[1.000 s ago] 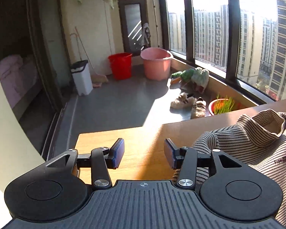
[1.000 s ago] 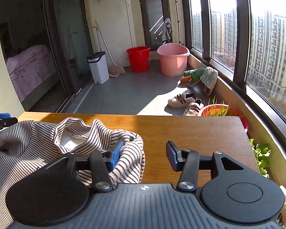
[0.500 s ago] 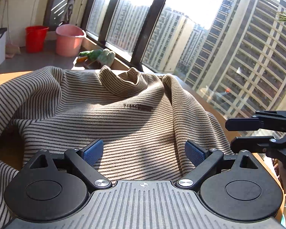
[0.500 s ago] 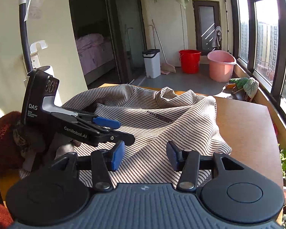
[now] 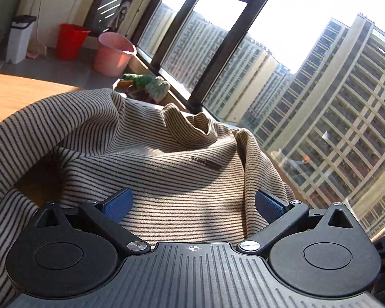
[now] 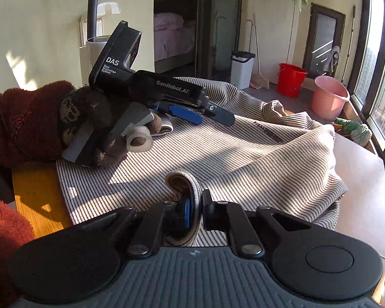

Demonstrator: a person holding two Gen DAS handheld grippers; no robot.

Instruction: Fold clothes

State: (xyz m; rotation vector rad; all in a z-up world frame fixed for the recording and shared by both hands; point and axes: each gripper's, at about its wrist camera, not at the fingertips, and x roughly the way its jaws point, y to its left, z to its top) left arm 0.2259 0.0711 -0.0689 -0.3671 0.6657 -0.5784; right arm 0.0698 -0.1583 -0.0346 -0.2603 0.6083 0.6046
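Observation:
A beige shirt with thin dark stripes [image 5: 166,159] lies rumpled on the wooden table [image 5: 12,92], collar toward the window. My left gripper [image 5: 192,202] hovers just over its chest. The jaws stand wide and are still opening, with no cloth pinched between the blue pads. In the right wrist view the shirt [image 6: 243,154] spreads across the table [image 6: 38,195]. My right gripper [image 6: 198,205] is shut on a rolled fold of its near edge. The left gripper [image 6: 213,116] shows side-on over the far left of the shirt, held by a gloved hand [image 6: 95,118] in a dark red sleeve.
Beyond the table a floor holds a pink bucket [image 5: 113,56], a red bucket [image 5: 70,41] and a white bin [image 5: 20,38]. Tall windows [image 5: 308,102] run along the right side. A doorway to a bedroom [image 6: 174,33] opens at the back left.
My left gripper swung from the table's bare end over the shirt, and its jaws spread wide. My right gripper swung from the collar to the shirt's near edge and closed on a fold there.

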